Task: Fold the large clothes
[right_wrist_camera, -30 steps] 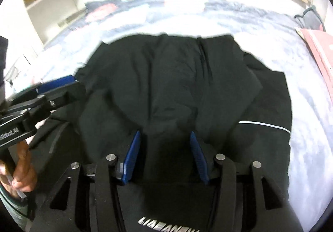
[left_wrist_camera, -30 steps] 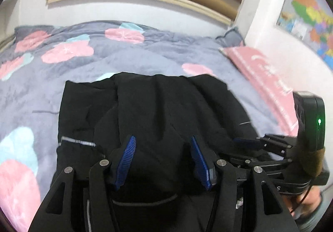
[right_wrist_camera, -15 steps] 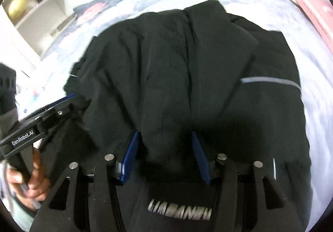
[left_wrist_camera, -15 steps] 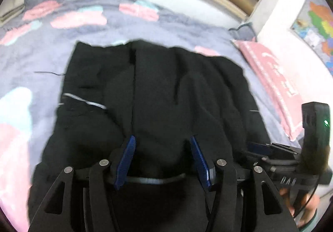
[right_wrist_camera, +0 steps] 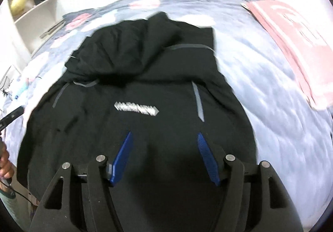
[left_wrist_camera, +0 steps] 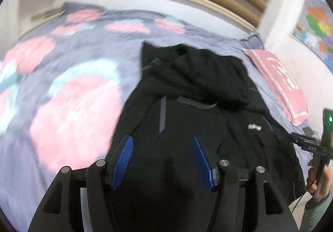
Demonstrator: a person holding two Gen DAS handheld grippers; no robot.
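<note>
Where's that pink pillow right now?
The pink pillow lies on the bed's right side in both views, beside the black jacket, near the wall with the map.

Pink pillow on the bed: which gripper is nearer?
Right. The right gripper sits over the black jacket on the side facing the pink pillow; the left gripper is over the jacket's far side.
</note>
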